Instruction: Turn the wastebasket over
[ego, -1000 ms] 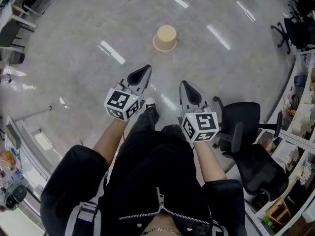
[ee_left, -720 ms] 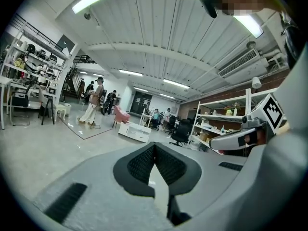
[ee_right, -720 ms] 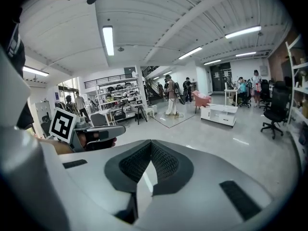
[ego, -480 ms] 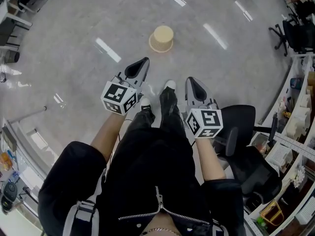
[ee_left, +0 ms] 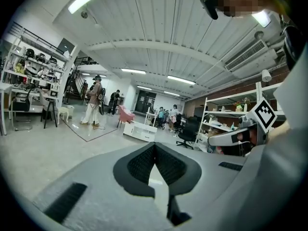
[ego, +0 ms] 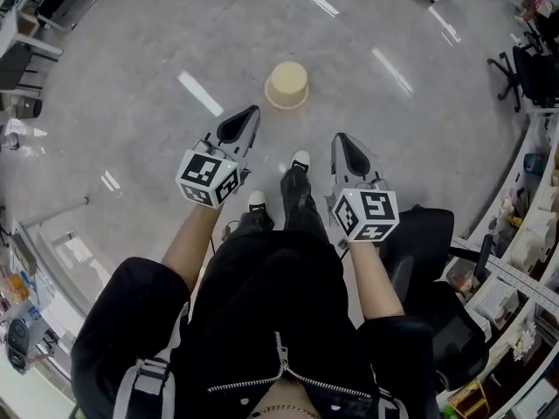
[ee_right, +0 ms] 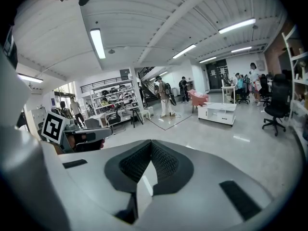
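The left gripper (ego: 251,112) was clenched shut on nothing, pointing out over the grey floor (ego: 131,51). Ahead of it and slightly to the right, well apart from both tools, the tan wastebasket (ego: 287,84) stood on that floor, wider rim down. The right gripper (ego: 341,139) was likewise closed and empty, with a black office chair (ego: 432,230) near it.

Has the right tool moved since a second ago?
Yes. The right tool has gone forward across the floor, away from the black office chair and closer to the wastebasket.
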`<state>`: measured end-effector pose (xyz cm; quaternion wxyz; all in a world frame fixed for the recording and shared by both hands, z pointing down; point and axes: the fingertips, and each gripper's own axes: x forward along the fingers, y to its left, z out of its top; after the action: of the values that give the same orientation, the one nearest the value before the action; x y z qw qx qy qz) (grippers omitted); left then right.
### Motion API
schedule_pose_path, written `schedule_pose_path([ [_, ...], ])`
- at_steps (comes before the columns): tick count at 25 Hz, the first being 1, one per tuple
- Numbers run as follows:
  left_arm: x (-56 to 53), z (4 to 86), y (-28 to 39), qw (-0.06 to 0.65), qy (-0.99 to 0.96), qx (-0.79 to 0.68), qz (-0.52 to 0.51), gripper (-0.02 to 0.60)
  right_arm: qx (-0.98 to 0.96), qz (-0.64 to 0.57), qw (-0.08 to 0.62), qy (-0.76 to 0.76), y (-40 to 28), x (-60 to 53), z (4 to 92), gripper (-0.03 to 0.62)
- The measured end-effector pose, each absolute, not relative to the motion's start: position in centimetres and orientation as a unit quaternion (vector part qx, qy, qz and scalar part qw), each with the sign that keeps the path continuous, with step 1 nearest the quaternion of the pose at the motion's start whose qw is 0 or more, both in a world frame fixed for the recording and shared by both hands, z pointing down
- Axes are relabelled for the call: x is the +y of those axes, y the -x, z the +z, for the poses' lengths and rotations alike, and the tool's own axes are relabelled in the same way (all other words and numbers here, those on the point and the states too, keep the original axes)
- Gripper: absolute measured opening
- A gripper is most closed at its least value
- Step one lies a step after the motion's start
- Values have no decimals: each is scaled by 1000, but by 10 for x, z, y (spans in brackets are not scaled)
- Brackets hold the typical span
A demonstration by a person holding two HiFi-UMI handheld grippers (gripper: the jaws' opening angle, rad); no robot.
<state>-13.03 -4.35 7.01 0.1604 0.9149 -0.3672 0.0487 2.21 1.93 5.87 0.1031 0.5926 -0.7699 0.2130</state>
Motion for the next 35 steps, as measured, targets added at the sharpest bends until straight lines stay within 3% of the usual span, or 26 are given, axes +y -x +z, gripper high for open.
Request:
schedule_pose_path([
  [12,-145,78,57,166,-900,-397,66,5,-787,243,113,-556,-103,-92,84,11],
  [35,-251,140,57,173,-914,-359,83,5,-775,256,130,-563,-67,-218,138,11],
])
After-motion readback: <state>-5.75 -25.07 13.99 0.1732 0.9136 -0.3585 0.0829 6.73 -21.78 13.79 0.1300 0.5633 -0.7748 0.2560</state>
